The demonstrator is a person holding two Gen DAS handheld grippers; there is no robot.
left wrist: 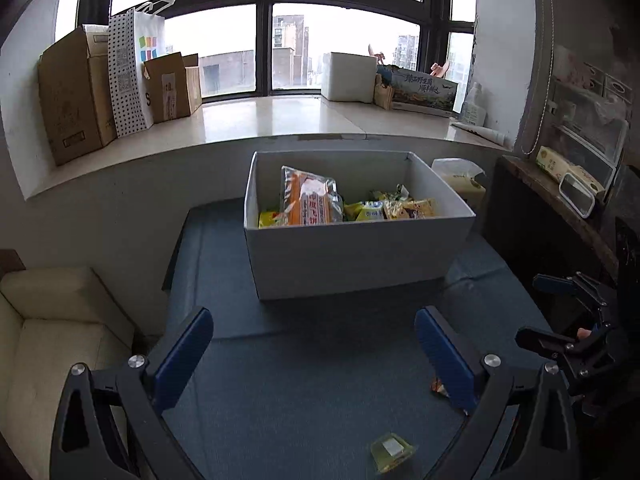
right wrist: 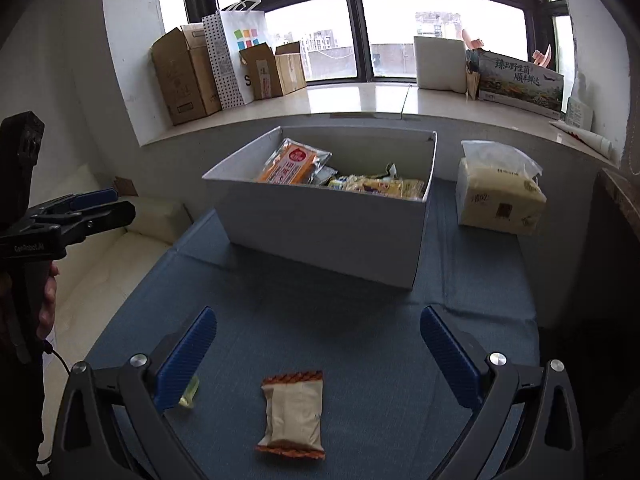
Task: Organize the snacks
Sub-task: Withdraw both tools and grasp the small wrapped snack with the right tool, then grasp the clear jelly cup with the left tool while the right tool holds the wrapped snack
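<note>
A white box (left wrist: 352, 260) (right wrist: 320, 232) stands on the blue table cover and holds an orange packet (left wrist: 308, 200) (right wrist: 294, 162) and several yellow snack packs (left wrist: 384, 208) (right wrist: 380, 186). My left gripper (left wrist: 314, 352) is open above the cover, with a small green jelly cup (left wrist: 392, 452) (right wrist: 189, 394) lying just below and between its fingers. My right gripper (right wrist: 318, 350) is open too, and a beige packet with orange ends (right wrist: 294, 414) lies between its fingers, nearer to me. The right gripper (left wrist: 576, 312) also shows at the right edge of the left wrist view.
A tissue pack (right wrist: 500, 196) (left wrist: 460, 178) sits right of the box. Cardboard boxes (left wrist: 76, 92) (right wrist: 188, 76) and a dotted bag (left wrist: 132, 72) line the window sill. A cream sofa (left wrist: 52, 340) is left of the table. A dark shelf (left wrist: 560, 200) is on the right.
</note>
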